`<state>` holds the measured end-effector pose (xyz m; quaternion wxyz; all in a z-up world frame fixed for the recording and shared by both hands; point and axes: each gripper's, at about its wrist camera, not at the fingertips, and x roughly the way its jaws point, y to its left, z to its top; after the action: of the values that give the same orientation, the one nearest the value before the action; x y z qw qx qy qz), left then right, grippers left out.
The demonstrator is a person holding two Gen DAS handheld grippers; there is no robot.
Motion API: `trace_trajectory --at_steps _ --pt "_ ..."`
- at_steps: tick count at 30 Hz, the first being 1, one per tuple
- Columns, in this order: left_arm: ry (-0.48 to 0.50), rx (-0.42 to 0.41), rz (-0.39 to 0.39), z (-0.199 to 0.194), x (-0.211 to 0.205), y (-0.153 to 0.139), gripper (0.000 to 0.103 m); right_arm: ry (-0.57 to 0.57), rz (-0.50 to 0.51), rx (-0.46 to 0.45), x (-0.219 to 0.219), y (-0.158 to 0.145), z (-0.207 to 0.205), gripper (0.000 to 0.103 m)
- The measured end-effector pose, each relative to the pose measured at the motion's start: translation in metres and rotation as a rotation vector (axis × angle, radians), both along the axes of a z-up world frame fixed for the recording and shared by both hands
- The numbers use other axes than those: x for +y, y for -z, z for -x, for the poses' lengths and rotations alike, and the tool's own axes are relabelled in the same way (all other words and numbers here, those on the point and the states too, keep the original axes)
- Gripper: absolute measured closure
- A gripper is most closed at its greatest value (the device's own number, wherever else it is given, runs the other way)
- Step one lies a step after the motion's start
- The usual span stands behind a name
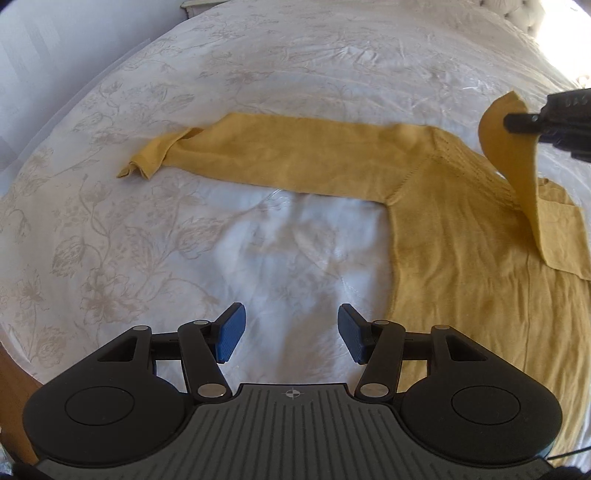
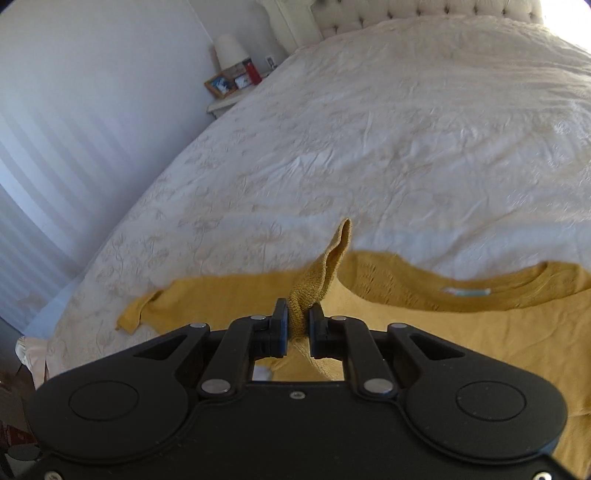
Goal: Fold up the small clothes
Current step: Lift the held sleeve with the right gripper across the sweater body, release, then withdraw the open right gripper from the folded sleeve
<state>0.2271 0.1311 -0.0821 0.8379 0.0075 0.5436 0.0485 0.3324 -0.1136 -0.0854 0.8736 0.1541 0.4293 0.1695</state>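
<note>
Clearly one sleeve is lifted

The right hand-held gripper point(image 2: 298, 325) pinches a sleeve of the yellow sweater point(image 1: 461, 258) lying on the bed point(image 1: 295, 74). The left hand-held gripper point(image 1: 291, 332) is spread, holding nothing. The sweater's hem is cut off.

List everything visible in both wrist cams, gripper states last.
sweater: 1, mustard yellow, lying flat on the bed, one sleeve stretched out to the left, the other sleeve lifted over the body
bedspread: 1, white with faint floral pattern, covers the bed
headboard: 1, cream, tufted, far end of the bed
nightstand: 1, white, beside the bed by the wall
lamp: 1, white shade, on the nightstand
picture frames: 2, wood and pale, on the nightstand
red item: 1, on the nightstand, too small to identify
left gripper: open, above bare bedspread, holds nothing
right gripper: shut on the lifted sleeve
</note>
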Motion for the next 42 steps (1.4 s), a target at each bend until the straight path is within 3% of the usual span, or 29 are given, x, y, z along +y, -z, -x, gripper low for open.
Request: trace_trajectory --at_steps 2,6,14,22,29,32,34,42 --pt "-0.003 0.005 0.002 -0.003 0.006 0.003 0.049 0.000 0.000 0.028 0.015 0.013 0.005 0.073" --pt "0.032 -0.001 0.003 -0.009 0.006 0.008 0.049 0.026 -0.042 0.051 0.012 0.026 0.023 0.047" --pt "0.108 -0.023 0.029 -0.042 -0.028 0.020 0.049 0.156 0.011 0.097 -0.057 0.037 0.055 0.046" --pt "0.212 -0.039 0.063 -0.081 -0.102 0.041 0.049 0.312 0.146 0.121 -0.152 0.044 0.067 0.046" --pt "0.307 -0.036 0.030 -0.100 -0.157 0.077 0.049 0.381 0.212 0.125 -0.213 0.057 0.046 0.046" --pt "0.313 0.035 -0.038 -0.111 -0.168 0.106 0.049 0.383 0.222 0.120 -0.229 0.063 0.031 0.046" --pt "0.298 0.085 -0.030 -0.116 -0.167 0.123 0.047 0.380 0.235 0.119 -0.236 0.069 0.018 0.046" --pt "0.304 0.078 -0.051 -0.116 -0.168 0.122 0.045 0.357 0.230 0.160 -0.253 0.101 -0.021 0.046"
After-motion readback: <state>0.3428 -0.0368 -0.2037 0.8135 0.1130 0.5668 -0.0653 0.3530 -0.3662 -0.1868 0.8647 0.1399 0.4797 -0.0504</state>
